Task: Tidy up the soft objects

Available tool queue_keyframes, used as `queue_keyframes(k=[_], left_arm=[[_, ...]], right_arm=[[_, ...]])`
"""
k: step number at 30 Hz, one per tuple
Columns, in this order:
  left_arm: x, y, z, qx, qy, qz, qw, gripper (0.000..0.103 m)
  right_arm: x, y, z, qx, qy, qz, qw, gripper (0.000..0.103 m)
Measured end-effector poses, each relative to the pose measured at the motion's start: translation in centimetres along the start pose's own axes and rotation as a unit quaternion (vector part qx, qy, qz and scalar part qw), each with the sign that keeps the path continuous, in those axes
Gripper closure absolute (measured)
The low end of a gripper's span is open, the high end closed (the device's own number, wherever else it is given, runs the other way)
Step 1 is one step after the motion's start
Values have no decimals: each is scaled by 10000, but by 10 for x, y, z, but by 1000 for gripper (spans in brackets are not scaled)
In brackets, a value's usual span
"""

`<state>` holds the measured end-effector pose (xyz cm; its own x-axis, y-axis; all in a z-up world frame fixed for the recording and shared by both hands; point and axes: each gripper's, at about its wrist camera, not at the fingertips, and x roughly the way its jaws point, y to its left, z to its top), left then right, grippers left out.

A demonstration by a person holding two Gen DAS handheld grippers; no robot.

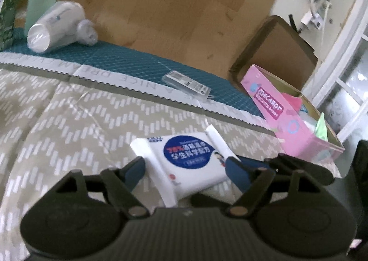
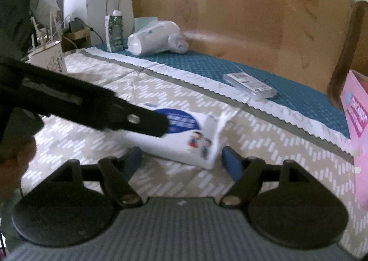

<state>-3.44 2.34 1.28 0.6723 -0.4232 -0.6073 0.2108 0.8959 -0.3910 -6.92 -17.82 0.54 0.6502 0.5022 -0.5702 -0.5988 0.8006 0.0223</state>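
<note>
A: Where is the soft white wipes pack with the round blue label [image 1: 192,162]?

B: On the bed's beige chevron-patterned quilt [image 1: 69,127], near its middle. The left tongs [image 1: 185,170] have a blue pad on each side of it, at or just beside its edges; whether they press it I cannot tell.

A: And the right tongs [image 2: 181,157]?

B: Spread open just short of the pack's near edge, gripping nothing.

A: What else is there?

B: A pink cardboard box with "macaron" lettering [image 1: 292,118] at the right, a clear flat plastic case [image 1: 187,85] on the far teal strip, and a bagged white hair dryer [image 1: 57,26] far left.
</note>
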Motion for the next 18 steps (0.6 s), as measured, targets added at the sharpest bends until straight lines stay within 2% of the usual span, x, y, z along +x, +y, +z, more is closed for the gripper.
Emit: queue_keyframes(k=[6, 12, 18], left_arm=[[-4, 3, -11, 148, -311, -161, 9993, 24], [-4, 6, -11, 69, -357, -355, 9987, 24], [-10, 19, -13, -320, -457, -594, 9967, 26]], right_arm=[[3, 10, 2, 14, -38, -91, 10000, 27], [-1, 16, -2, 86, -104, -223, 9997, 27], [-4, 14, -4, 179, -133, -247, 9994, 28]])
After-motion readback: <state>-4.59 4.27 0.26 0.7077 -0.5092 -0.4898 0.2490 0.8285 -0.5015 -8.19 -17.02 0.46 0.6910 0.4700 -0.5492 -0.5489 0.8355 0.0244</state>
